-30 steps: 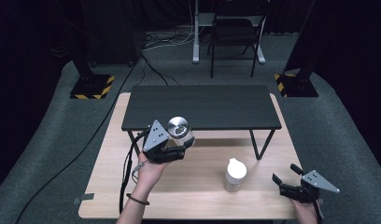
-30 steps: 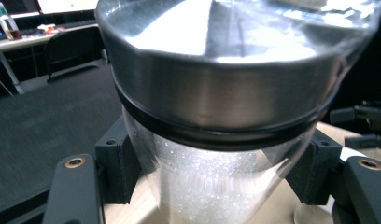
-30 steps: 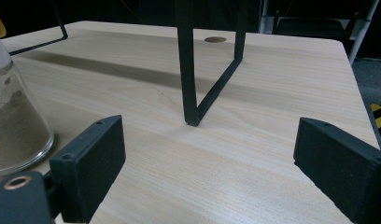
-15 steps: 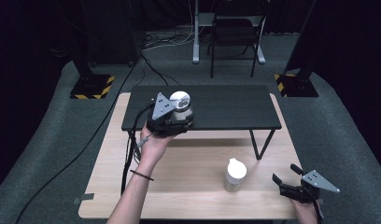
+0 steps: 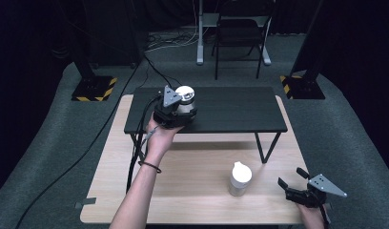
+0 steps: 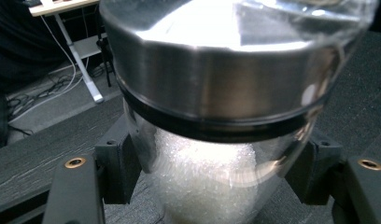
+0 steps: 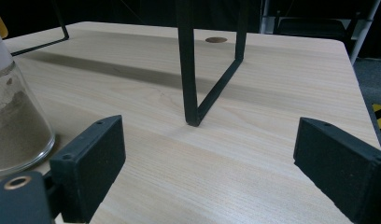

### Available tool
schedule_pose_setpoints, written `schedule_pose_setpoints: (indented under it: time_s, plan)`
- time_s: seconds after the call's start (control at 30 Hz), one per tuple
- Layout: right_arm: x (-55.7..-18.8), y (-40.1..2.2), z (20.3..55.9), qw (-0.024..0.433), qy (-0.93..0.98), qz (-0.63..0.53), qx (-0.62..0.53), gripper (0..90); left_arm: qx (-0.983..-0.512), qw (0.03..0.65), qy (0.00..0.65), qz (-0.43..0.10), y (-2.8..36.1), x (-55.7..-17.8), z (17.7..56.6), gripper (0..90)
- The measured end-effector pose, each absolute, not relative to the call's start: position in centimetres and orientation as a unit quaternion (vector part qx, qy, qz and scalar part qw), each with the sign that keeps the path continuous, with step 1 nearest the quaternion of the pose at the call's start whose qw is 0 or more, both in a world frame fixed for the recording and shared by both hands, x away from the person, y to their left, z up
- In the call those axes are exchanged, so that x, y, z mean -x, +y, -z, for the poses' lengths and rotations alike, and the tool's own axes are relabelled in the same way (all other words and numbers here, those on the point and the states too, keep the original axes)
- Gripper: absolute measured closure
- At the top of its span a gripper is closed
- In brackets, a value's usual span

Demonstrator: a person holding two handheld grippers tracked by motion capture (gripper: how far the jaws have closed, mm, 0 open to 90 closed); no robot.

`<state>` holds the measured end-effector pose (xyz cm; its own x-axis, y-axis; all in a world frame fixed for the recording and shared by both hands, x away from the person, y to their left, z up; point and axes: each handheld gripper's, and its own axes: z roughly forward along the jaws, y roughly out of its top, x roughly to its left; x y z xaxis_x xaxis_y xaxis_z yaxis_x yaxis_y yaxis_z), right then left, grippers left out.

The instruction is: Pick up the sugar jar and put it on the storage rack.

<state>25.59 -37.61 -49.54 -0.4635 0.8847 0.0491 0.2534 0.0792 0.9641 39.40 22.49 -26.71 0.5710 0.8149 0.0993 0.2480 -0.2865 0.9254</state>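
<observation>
L gripper [image 5: 179, 110] is clamped on a glass jar [image 6: 216, 154] w/ steel lid and white granules inside, held over the left part of the black shelf [image 5: 230, 110]. R gripper [image 5: 297, 191] rests w/ jaws wide apart, nothing btwn them, at the near right of the wooden surface [image 5: 192, 176], just beside a white-capped glass jar [image 5: 240, 179].
</observation>
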Motion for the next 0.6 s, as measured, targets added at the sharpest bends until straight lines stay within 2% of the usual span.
schedule_pose_setpoints:
  time_s: [0.13, 0.37, 0.6]
  plan:
    - [-25.6, -37.6, 49.5, 0.298, 0.672, -0.53, -0.424, 8.0, -0.741, 0.483, 0.367, -0.289, 22.7, -39.6, 26.8, 29.9]
    - [-25.6, -37.6, 49.5, 0.297, 0.672, -0.53, -0.424, 8.0, -0.738, 0.486, 0.365, -0.293, 23.2, -39.1, 26.9, 18.3]
    - [-25.6, -37.6, 49.5, 0.299, 0.672, -0.529, -0.423, 8.0, -0.737, 0.494, 0.356, -0.296, 24.7, -37.6, 27.4, 16.6]
